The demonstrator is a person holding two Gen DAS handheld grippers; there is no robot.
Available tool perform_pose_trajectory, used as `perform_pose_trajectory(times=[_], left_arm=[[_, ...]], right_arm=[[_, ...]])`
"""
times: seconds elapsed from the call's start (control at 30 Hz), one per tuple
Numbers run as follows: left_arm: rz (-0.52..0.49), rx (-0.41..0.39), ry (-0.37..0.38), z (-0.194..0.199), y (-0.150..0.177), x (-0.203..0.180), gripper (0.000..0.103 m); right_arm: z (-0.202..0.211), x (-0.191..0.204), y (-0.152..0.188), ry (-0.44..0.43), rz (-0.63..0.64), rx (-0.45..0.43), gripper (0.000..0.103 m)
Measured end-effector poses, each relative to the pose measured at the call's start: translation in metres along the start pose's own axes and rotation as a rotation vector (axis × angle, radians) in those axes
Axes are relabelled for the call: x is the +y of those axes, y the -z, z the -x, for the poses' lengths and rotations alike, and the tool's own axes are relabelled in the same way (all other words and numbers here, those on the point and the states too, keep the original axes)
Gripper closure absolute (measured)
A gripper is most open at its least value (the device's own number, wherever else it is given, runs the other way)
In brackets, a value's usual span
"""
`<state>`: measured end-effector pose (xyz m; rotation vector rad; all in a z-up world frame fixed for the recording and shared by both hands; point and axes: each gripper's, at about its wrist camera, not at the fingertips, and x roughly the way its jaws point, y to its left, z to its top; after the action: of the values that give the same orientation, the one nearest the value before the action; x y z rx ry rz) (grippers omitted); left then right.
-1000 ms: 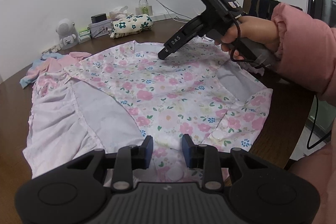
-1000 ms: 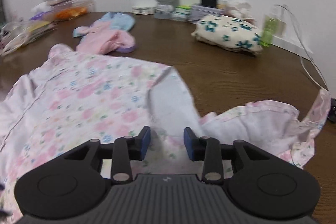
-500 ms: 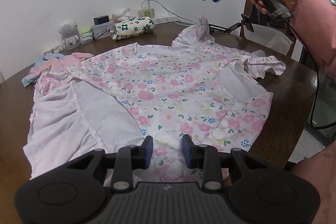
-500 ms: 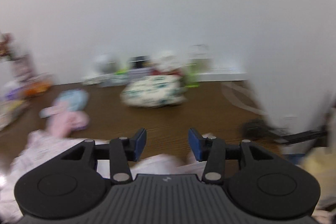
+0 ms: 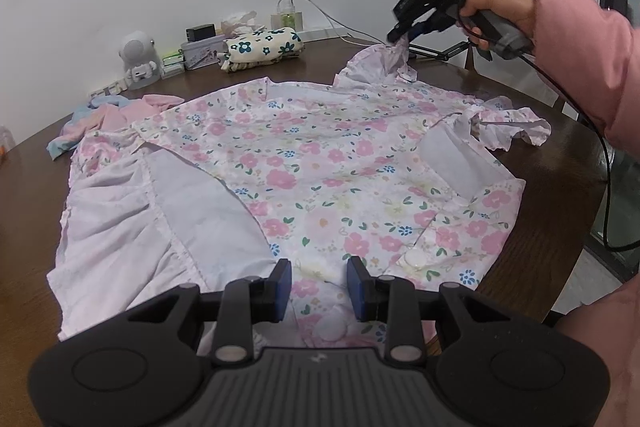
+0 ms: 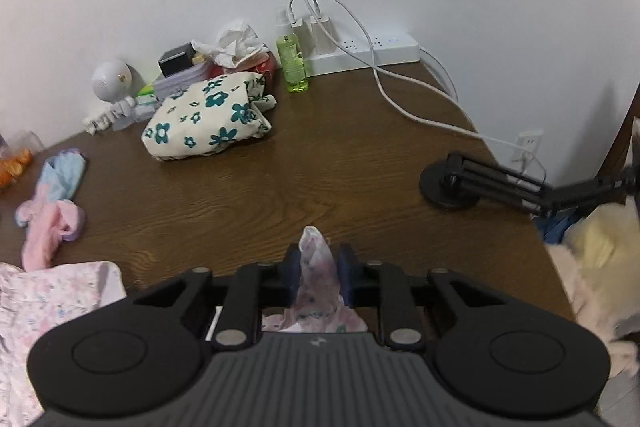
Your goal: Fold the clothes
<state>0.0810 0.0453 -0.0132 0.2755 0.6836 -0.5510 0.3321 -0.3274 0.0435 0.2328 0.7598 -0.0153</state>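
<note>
A pink floral dress (image 5: pixel 320 163) lies spread on the brown table (image 6: pixel 320 155), its pale lining showing at the left. My left gripper (image 5: pixel 319 285) is open just above the dress's near hem, holding nothing. My right gripper (image 6: pixel 319 269) is shut on a ruffled sleeve (image 6: pixel 316 259) of the dress. In the left wrist view the right gripper (image 5: pixel 402 35) lifts that sleeve (image 5: pixel 384 63) at the far right corner of the dress. The other ruffled sleeve (image 5: pixel 516 129) lies flat at the right.
A folded flower-print cloth (image 6: pixel 208 117) and small pink and blue clothes (image 6: pixel 52 203) lie farther back. A green bottle (image 6: pixel 294 65), a power strip (image 6: pixel 372 53) with cables, a white toy robot (image 6: pixel 114 87) and a black stand base (image 6: pixel 450 183) line the table's far side.
My right gripper came back down from high above the table and closed on the far ruffled sleeve. My left gripper has stayed open at the near hem.
</note>
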Motion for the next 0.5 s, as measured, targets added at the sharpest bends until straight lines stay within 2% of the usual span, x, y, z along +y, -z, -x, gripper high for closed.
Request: perform_pose_trajectory(times=[0.07,0.13,0.2,0.27,0.33,0.5], left_arm=[[0.002,-0.001,-0.004,0.0,0.0,-0.001,0.074],[0.005,-0.005,-0.008,0.0,0.001,-0.001,0.074],[0.01,-0.008,-0.008,0.001,0.002,-0.001,0.074],[0.015,-0.012,-0.009,0.001,0.002,-0.001,0.074],[0.019,-0.012,-0.009,0.001,0.002,-0.001,0.074],[0.03,-0.013,-0.014,0.001,0.003,-0.001,0.074]], right_arm=[[0.02,-0.003,0.003,-0.011,-0.016,-0.073,0.064],[0.041,-0.005,0.007,-0.048,-0.008,-0.132,0.063],[0.057,-0.003,0.014,-0.085,0.04,-0.15,0.064],[0.049,0.007,0.02,-0.101,0.129,-0.094,0.076],[0.038,0.017,0.026,-0.114,0.219,-0.031,0.08],[-0.02,0.037,0.021,-0.034,0.361,0.035,0.081]])
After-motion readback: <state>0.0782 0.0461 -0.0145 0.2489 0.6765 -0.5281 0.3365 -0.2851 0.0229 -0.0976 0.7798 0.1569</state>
